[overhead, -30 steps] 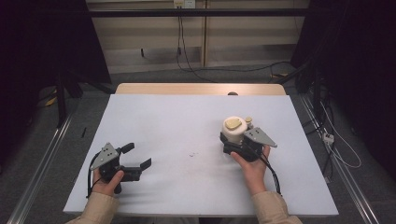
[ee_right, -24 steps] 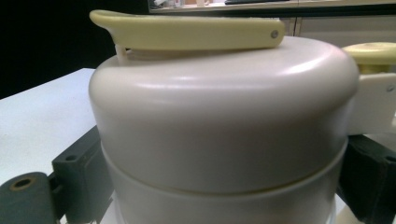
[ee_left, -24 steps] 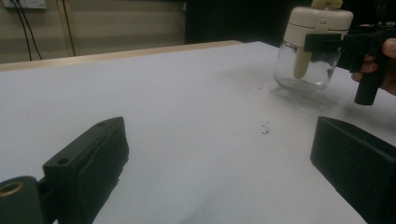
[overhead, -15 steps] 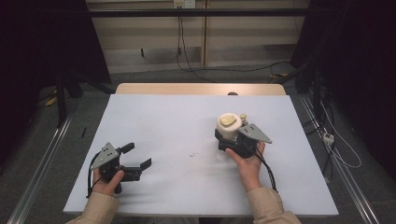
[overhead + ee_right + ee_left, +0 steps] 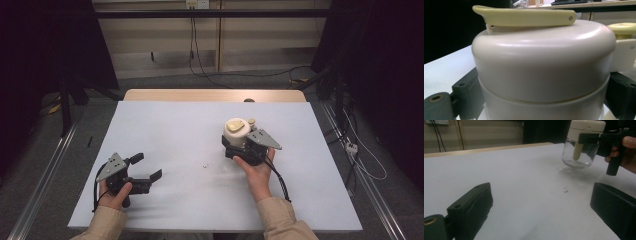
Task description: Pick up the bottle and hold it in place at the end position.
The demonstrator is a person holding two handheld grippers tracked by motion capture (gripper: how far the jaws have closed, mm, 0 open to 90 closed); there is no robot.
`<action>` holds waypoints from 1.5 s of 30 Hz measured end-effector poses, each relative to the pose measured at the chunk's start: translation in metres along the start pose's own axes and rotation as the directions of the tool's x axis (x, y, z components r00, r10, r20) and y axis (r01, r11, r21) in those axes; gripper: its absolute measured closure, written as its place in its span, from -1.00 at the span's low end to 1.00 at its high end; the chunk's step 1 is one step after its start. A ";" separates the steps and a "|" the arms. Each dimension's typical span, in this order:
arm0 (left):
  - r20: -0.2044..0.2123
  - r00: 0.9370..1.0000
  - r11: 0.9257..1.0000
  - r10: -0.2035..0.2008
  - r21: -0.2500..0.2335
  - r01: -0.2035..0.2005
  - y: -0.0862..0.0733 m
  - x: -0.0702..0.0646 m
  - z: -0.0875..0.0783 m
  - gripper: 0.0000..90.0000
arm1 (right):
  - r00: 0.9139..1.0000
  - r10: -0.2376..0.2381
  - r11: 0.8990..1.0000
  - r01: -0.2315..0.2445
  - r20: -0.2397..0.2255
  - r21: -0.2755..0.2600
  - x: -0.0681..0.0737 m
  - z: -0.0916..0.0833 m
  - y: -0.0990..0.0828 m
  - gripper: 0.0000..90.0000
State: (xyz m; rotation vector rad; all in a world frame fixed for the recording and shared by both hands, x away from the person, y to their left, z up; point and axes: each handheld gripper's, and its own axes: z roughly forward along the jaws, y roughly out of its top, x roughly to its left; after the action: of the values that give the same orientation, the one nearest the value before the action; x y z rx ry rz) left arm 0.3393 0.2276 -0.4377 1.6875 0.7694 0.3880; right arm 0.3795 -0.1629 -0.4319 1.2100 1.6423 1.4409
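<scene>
Right gripper [image 5: 239, 141]: your jaws sit on either side of the jar [image 5: 235, 131], clamped just under its cream lid [image 5: 541, 60].
Jar: held over the right half of the table [image 5: 175, 125]; in the left gripper view its glass body [image 5: 579, 155] seems to hang clear of the surface, a shadow beneath, though the angle makes that hard to confirm.
Lid: a yellow lever [image 5: 524, 17] lies flat across the top.
Left gripper [image 5: 147, 167]: your jaws stand wide apart, empty, low near the table's front left.
Crumb [image 5: 565, 190]: a small white speck on the table between your grippers.
</scene>
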 end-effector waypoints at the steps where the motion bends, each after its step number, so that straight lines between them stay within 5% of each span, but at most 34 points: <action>1: 0.000 1.000 1.000 0.000 0.000 0.000 0.000 0.000 0.000 -0.92 | 1.000 -0.001 1.000 0.001 -0.001 0.003 0.000 0.001 0.000 -0.85; 45: 0.007 1.000 1.000 -0.006 0.000 0.006 0.000 0.000 0.000 -0.92 | 1.000 0.000 1.000 0.001 -0.012 0.018 0.022 0.047 -0.003 -0.85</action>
State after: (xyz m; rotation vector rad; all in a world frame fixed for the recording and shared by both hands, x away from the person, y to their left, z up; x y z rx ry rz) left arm 0.3395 0.2280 -0.4379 1.6850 0.7689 0.3774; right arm 0.4129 -0.1241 -0.4416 1.2129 1.6669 1.4390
